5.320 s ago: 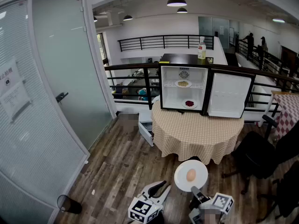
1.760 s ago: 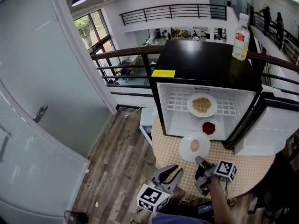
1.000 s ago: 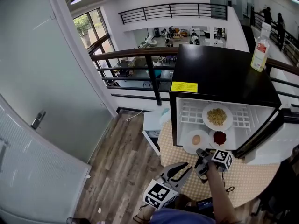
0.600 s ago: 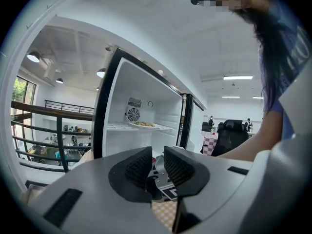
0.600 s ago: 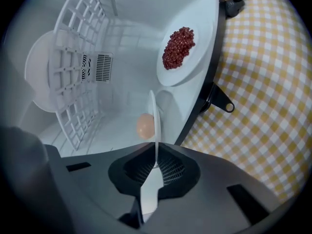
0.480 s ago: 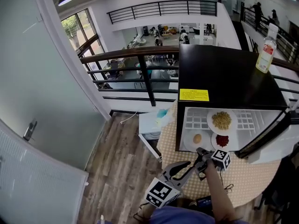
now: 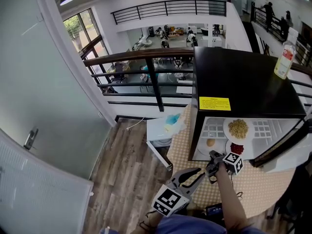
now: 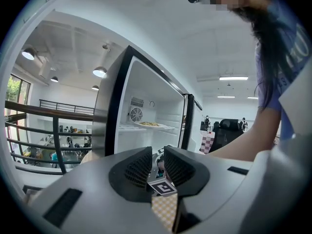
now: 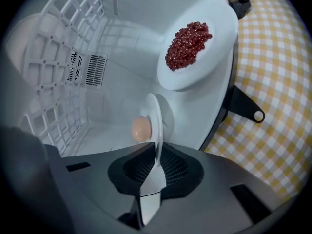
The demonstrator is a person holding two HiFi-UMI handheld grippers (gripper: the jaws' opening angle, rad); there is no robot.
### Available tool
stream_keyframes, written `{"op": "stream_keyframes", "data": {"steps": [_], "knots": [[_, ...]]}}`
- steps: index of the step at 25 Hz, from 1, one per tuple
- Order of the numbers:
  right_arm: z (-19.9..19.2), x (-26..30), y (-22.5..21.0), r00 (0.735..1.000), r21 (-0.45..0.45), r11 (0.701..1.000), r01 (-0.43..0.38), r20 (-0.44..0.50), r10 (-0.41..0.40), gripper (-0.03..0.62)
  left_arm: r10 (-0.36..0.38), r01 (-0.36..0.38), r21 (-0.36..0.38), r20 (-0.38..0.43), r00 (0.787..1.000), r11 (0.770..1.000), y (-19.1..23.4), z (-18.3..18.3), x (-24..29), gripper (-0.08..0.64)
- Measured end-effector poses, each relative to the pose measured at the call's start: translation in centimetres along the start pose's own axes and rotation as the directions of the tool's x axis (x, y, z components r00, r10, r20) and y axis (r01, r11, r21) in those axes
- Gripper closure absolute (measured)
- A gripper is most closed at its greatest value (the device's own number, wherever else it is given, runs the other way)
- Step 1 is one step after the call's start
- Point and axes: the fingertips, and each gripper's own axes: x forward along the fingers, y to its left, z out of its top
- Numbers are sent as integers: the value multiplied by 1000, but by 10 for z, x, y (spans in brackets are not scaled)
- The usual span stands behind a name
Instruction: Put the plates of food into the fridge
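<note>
Right gripper view — egg plate [image 9: 157, 121] edge-on, rim clamped between jaws.

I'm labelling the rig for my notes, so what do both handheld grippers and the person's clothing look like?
Left gripper: pale grey shell, black ribbed pads, a marker cube with black-and-white squares. Right gripper: darker grey, with its own marker cube. The person wears a purple top.

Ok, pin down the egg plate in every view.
Head view: egg plate, lower right, inside the open fridge, at its bottom.
Left gripper view: not in it.
Right gripper view: centre, edge-on, clamped between the fingers.
Shared landmark: the fridge's white interior.
</note>
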Motion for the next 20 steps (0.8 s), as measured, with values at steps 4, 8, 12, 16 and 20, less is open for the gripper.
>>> {"op": "stream_keyframes", "data": {"steps": [4, 8, 12, 16, 20], "knots": [[1, 2, 1, 1000, -63, 998, 17, 21, -15, 555, 3, -3, 1, -5, 1000, 1000, 6, -3, -4, 477], [-1, 1, 9, 999, -188, 981, 49, 29, -45, 519, -4, 4, 3, -2, 1000, 1000, 7, -1, -7, 477], [-5, -3, 12, 997, -225, 972, 73, 11, -73, 437, -7, 7, 4, -2, 1000, 1000, 6, -1, -7, 477], [-7, -8, 8, 993, -263, 958, 114, 0, -118, 419, -7, 7, 7, 0, 1000, 1000, 6, 1, -6, 477], [-11, -10, 7, 987, -304, 941, 148, -12, -159, 383, 5, -5, 9, 3, 1000, 1000, 8, 2, -3, 477]]}}
